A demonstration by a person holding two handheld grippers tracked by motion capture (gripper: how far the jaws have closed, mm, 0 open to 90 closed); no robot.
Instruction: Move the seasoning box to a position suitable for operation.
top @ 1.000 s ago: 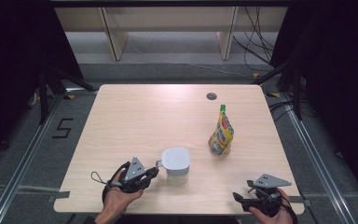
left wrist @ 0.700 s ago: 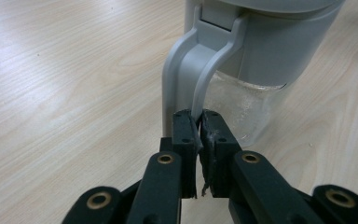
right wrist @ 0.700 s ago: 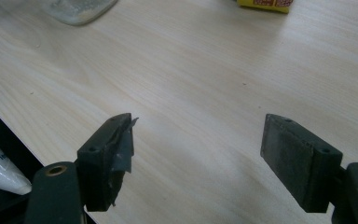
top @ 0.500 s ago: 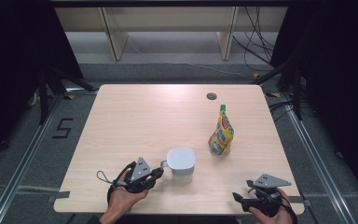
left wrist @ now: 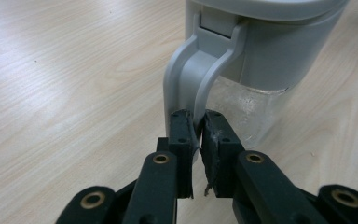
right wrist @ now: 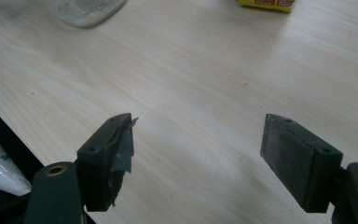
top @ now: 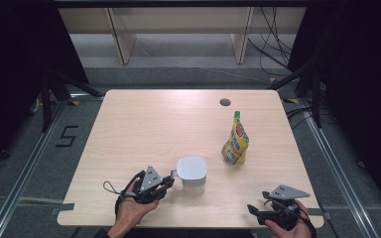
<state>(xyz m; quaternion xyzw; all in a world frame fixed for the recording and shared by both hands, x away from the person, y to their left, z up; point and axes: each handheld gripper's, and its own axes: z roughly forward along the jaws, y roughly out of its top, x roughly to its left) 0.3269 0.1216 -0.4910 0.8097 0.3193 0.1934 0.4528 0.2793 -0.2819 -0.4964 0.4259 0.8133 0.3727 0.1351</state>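
Left tongs clamp the grey handle of the jug, low centre of frame on the bench. Right tongs gape wide, holding nothing (lower right). Yellow pouch stands upright, right of centre.

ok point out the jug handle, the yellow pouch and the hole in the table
jug handle (left wrist: 186, 79), left gripper view, on its grey curved grip
yellow pouch (top: 235, 144), high view, on its printed front
table hole (top: 225, 102), high view, on its dark centre
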